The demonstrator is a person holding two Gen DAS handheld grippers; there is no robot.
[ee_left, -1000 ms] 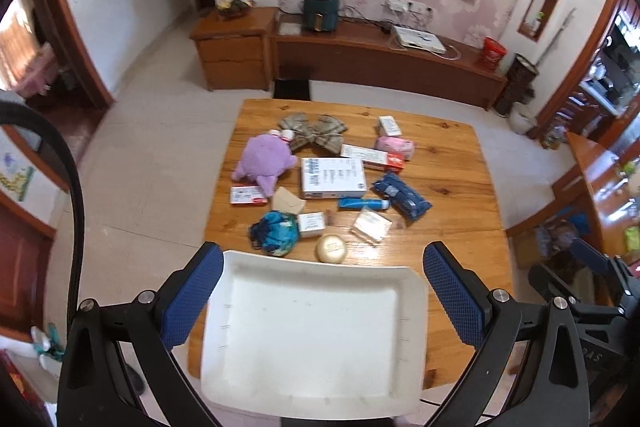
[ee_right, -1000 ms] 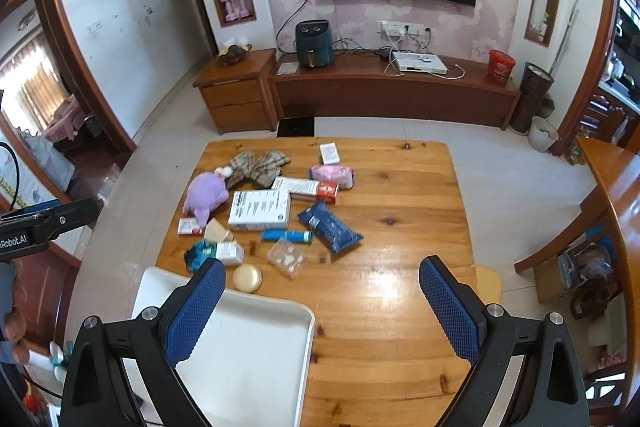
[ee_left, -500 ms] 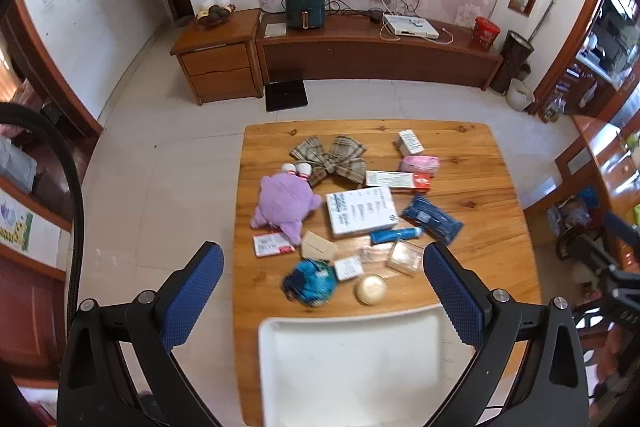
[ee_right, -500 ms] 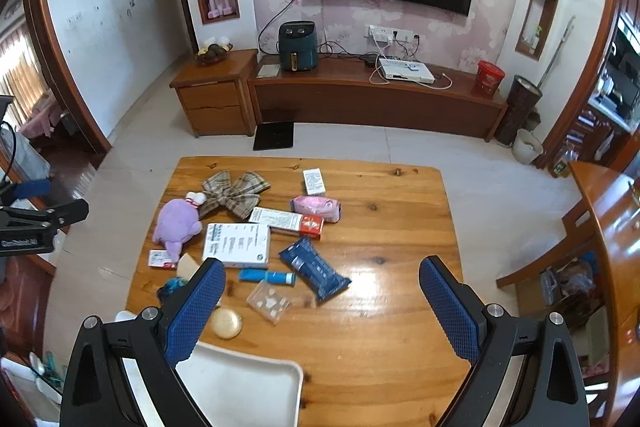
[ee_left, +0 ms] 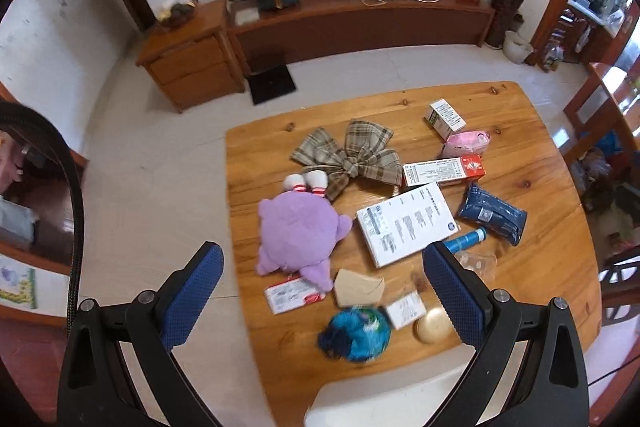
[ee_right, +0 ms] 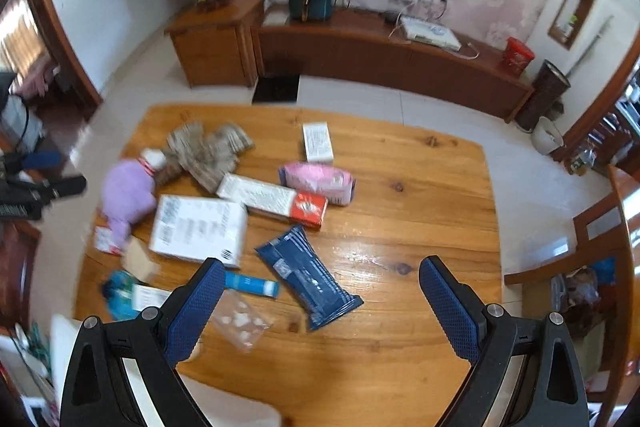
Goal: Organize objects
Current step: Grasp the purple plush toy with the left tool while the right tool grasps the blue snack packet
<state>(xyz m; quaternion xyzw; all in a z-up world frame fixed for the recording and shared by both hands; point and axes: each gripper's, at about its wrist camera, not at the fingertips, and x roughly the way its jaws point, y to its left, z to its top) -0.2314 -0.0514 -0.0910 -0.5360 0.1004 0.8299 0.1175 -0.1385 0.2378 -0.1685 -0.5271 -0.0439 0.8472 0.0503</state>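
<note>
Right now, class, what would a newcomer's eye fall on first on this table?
Probably the purple plush toy lying near the left edge of the wooden table, with the plaid bow touching it on the far side. Next comes the large white box in the middle of the clutter, with the dark blue packet to its right.

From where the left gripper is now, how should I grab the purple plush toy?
Come straight down on the purple plush toy with the left gripper and pinch across its round body. It lies flat and soft, too wide for the sides, so gather a fold.
</note>
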